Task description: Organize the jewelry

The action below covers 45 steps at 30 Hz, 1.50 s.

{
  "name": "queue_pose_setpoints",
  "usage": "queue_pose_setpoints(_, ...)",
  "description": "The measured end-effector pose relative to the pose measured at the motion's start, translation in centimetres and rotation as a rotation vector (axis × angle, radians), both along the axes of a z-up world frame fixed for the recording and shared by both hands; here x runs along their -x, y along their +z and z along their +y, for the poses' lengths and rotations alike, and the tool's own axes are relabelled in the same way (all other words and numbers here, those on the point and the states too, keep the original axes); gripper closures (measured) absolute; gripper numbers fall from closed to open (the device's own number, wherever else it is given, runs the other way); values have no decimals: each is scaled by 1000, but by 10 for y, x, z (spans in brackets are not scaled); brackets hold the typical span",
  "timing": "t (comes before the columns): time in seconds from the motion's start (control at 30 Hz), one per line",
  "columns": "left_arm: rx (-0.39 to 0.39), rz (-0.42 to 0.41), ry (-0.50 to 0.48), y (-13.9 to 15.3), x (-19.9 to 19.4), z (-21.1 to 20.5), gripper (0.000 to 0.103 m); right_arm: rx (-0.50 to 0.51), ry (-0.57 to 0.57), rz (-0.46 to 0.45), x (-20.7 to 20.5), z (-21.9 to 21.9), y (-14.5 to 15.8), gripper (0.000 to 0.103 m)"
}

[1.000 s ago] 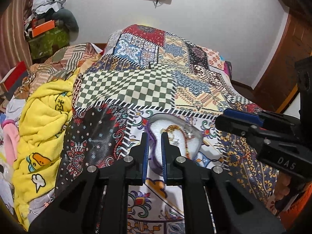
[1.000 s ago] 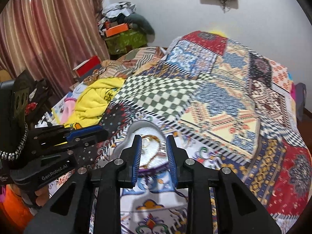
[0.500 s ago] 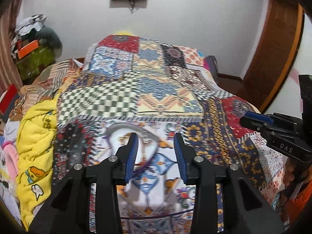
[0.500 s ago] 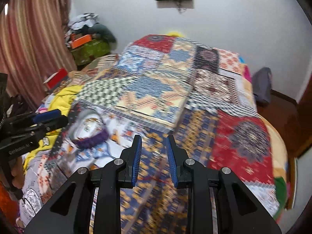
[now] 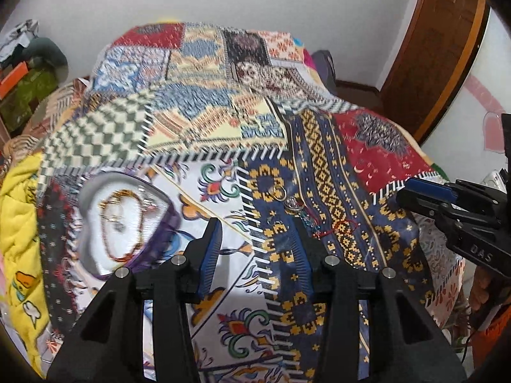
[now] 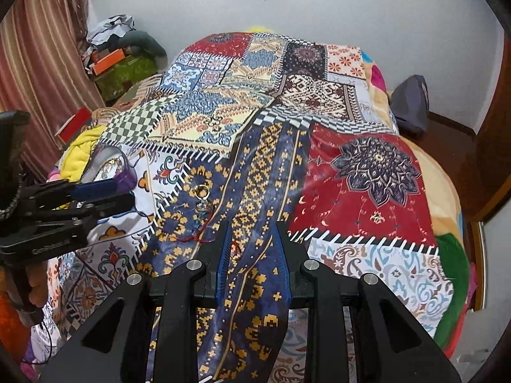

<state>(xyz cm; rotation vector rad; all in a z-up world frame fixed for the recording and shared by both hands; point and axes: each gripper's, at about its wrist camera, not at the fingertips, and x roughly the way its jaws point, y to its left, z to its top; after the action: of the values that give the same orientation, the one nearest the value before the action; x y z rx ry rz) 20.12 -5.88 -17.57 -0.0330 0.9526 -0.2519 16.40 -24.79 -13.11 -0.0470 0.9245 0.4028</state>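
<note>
A bed (image 6: 367,172) under a patchwork quilt (image 5: 198,73) fills both views, with a yellow blanket (image 5: 19,223) bunched along its left edge. On the quilt's pale floral patch sits a grey heart-shaped box (image 5: 92,210) with a purple rim, and a gold chain (image 5: 123,223) already lies coiled on its white lining. Well to the right of it, on the navy-and-gold strip, lies the loose jewelry: a gold ring (image 5: 277,192), just below it a silvery piece (image 5: 293,206) too small to identify, a bluish beaded bit trailing from it, and a thin red thread (image 5: 338,227) looped beside them. The left tongs (image 5: 257,249) hover spread wide and empty, their right finger just beside that cluster; the right tongs (image 6: 252,255) are likewise parted and hold nothing, with the thread's end (image 6: 234,247) near their left finger. The step in hand looks like picking up the next small piece for the box. To do it well, I would choose one item only, the ring being the clearest, come down nearly upright so the tips straddle it, and close gently so it does not skate across the cloth. The thread may be tangled with the beads, so lifting slowly would show whether other pieces drag along. The quilt is soft and gives, so pressing hard risks pinching fabric instead.
</note>
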Motion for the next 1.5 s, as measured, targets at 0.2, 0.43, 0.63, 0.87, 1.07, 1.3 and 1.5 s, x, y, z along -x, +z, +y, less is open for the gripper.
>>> queue_pose_setpoints(0.2, -3, 45, -8, -20, -22, -7, 60, -13, 9, 25, -8, 1, -11, 79)
queue_pose_setpoints(0.43, -8, 47, -55, -35, -47, -20, 70, -23, 19, 38, -17, 7, -19, 79)
queue_pose_setpoints(0.63, 10, 85, -73, -49, -68, -27, 85, -29, 27, 50, -22, 9, -24, 79)
queue_pose_setpoints(0.87, 17, 88, -85, -53, -75, -33, 98, -29, 42, 65, -24, 14, -27, 79)
queue_pose_setpoints(1.07, 6, 80, -83, -51, -65, -28, 98, -41, 80, 72, -25, 26, -25, 79)
queue_pose_setpoints(1.3, -3, 38, -37, -38, -42, -1, 98, -8, 150, 71, -31, 52, -28, 79)
queue_pose_setpoints(1.5, -3, -1, -23, -28, -31, 11, 98, 47, 170, 97, -46, 73, -44, 79)
